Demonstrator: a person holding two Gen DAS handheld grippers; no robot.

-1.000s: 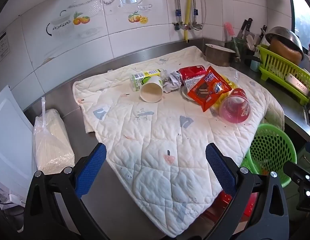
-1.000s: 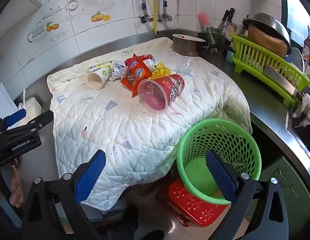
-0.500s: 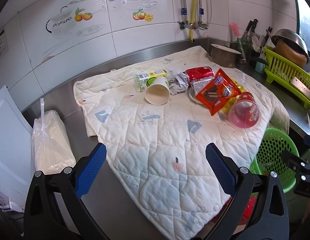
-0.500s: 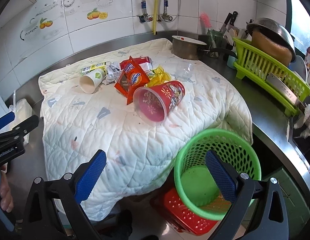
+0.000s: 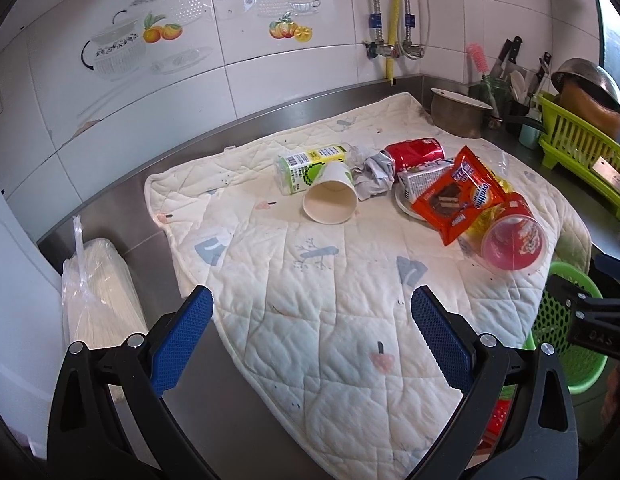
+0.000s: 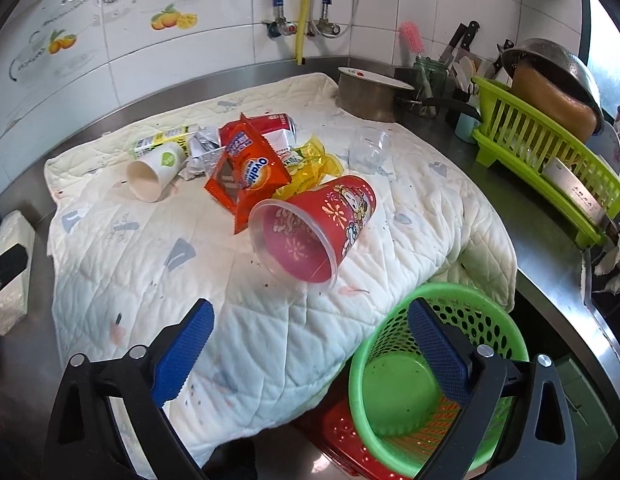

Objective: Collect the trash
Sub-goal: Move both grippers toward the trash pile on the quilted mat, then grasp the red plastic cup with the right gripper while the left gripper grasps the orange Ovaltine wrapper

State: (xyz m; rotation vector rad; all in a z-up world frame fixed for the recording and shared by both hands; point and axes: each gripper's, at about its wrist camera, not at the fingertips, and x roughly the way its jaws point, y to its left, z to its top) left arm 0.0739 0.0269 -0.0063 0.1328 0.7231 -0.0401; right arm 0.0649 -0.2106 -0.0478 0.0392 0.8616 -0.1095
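Observation:
Trash lies on a white quilted mat on the steel counter: a white paper cup on its side, a green-yellow carton, crumpled paper, a red can, an orange Ovaltine wrapper, a yellow wrapper and a red plastic cup. A green basket stands below the counter edge. My left gripper is open and empty over the mat's near part. My right gripper is open and empty between the mat's edge and the basket.
A bagged white bundle lies left of the mat. A metal pot, a utensil jar and a green dish rack stand at the back right. A clear glass sits on the mat. A red crate is under the basket.
Both grippers have moved forward toward the trash pile; the items appear larger. Nothing was grasped and the jaws stayed open.

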